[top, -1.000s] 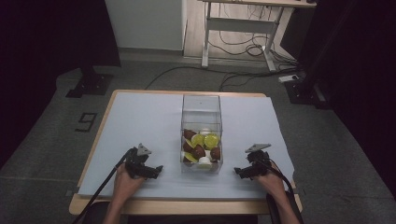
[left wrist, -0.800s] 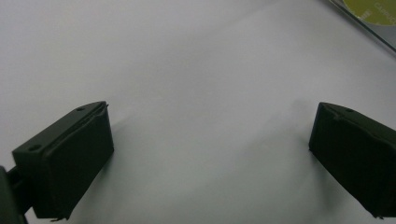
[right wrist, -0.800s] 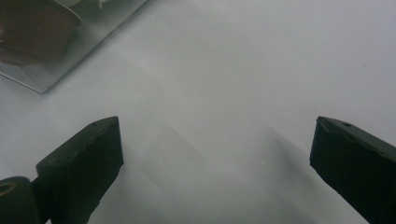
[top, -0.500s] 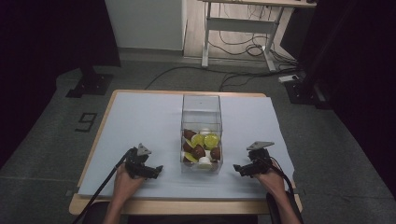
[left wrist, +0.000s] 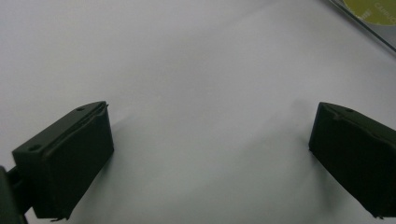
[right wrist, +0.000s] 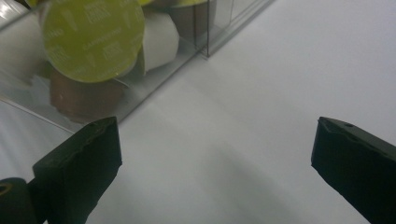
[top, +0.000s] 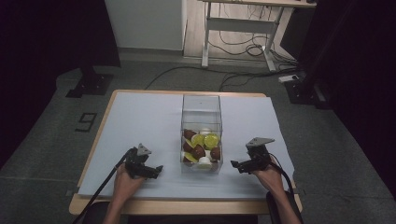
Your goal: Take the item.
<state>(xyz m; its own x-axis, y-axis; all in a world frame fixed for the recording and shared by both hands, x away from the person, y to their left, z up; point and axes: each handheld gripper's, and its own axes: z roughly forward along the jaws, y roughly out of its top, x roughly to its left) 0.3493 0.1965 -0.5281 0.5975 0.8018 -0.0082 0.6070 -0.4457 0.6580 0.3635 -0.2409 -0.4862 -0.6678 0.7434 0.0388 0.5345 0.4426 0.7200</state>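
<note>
Gaping wide, left tongs (left wrist: 210, 158) and right tongs (right wrist: 215, 163) empty, flanking clear box (top: 201, 105).

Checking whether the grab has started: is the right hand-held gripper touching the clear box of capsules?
Apart. In the high view, bare table cover lies between the right hand-held gripper and the clear box; its jaws stand wide open.

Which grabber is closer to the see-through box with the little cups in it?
Right. The right gripper sits just off the clear box, its jaws pointing at it. The left gripper rests slightly farther off on the other side.
</note>
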